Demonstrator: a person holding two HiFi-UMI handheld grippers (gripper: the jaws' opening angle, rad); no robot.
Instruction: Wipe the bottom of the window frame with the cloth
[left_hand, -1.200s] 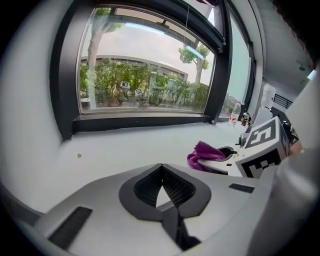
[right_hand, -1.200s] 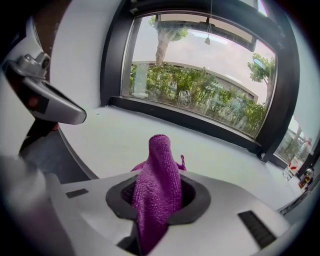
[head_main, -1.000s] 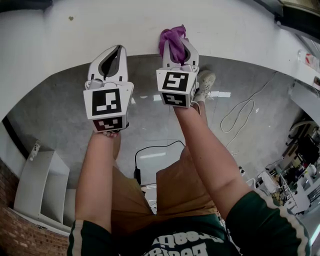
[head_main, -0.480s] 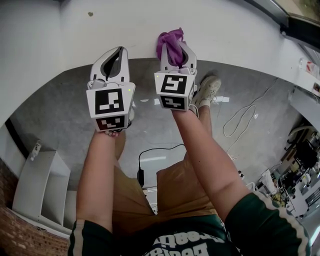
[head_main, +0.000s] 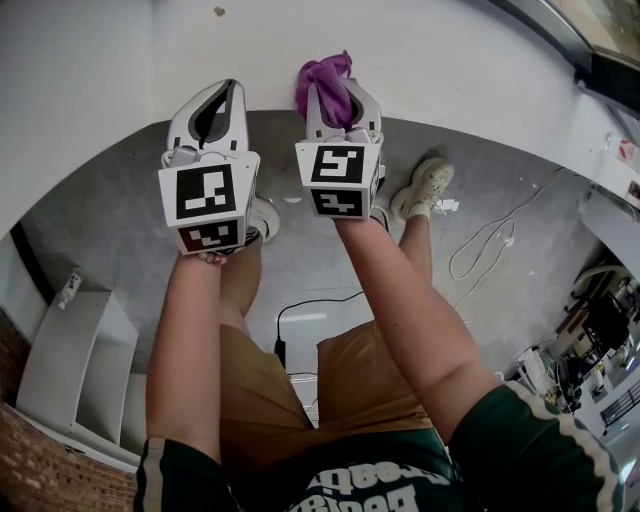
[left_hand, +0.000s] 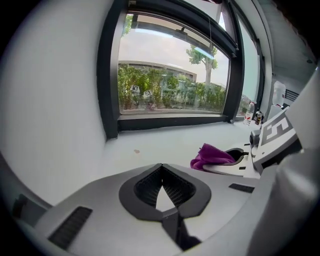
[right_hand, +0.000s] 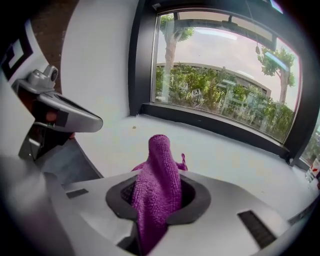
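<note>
Right gripper view is showing the right gripper (right_hand: 158, 200) clamping the purple cloth (right_hand: 159, 165) above the white sill's (right_hand: 240, 160) near edge, short of the dark window frame (right_hand: 225, 131), so wiping is seemingly not yet starting; the left gripper (left_hand: 161, 187) is hovering closed, empty, over grey floor (head_main: 120, 230)

White shelf unit (head_main: 75, 360) beside brick wall (head_main: 35, 470), grey floor (head_main: 110, 230); trees (right_hand: 215, 92) outside.

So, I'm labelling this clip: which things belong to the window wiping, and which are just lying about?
Job: purple cloth, right gripper holding it, window frame's bottom rail.
Lying about: white cable, black cable, white shelf unit, bottles.
</note>
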